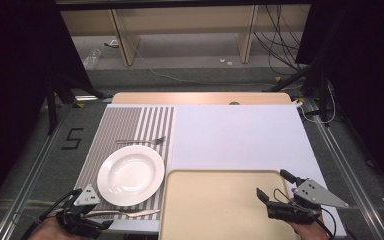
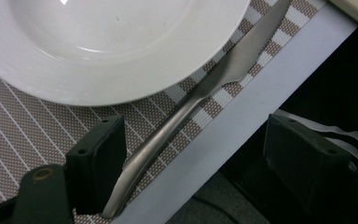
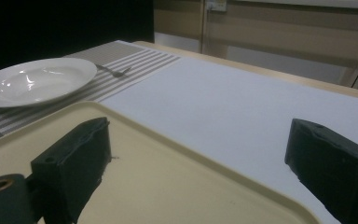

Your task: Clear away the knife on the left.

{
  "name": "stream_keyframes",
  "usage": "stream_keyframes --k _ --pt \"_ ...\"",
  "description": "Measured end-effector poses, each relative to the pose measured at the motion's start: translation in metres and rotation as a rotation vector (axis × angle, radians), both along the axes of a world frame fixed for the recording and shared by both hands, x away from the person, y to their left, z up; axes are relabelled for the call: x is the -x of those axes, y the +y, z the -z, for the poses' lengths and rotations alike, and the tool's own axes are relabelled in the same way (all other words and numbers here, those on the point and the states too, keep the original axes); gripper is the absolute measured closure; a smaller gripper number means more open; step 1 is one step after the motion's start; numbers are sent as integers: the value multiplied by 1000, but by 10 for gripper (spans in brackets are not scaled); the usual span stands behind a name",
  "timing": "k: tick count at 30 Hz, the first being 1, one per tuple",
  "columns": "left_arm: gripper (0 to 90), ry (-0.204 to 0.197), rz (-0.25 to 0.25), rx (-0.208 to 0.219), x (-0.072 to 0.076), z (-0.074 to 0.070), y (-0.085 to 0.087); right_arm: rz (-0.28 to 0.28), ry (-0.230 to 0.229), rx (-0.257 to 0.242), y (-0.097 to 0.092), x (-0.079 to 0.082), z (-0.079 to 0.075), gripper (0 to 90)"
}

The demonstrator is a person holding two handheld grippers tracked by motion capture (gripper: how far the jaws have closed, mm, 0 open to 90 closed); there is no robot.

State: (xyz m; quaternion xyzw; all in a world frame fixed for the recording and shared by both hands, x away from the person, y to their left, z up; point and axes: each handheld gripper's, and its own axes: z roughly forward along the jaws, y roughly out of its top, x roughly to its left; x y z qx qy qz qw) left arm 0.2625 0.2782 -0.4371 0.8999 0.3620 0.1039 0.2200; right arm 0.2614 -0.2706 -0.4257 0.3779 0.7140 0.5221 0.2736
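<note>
We are bringing the left gripper (image 2: 193,163), jaws spread wide, down over the knife (image 2: 200,93) lying on the striped placemat (image 2: 23,135) beside the plate (image 2: 121,51), and should centre its handle before closing, while the right gripper (image 3: 200,172) is hovering open over the tray (image 3: 168,177).

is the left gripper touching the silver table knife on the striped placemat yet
Cannot tell. In the left gripper view the left gripper stands open, one jaw right against the silver table knife's handle end, hiding any gap. The high view is too small to settle it.
</note>
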Motion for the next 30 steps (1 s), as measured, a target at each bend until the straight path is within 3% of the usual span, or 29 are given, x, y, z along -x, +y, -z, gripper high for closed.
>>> stream_keyframes --k 4,13,30 --pt "235 39 4 -31 -8 7 1 -3 11 10 -1 0 0 76" --pt "288 86 24 -50 -18 19 -1 -11 11 8 0 0 0 78" --pt "424 116 52 -54 -30 26 -5 -15 14 12 1 -1 1 81"
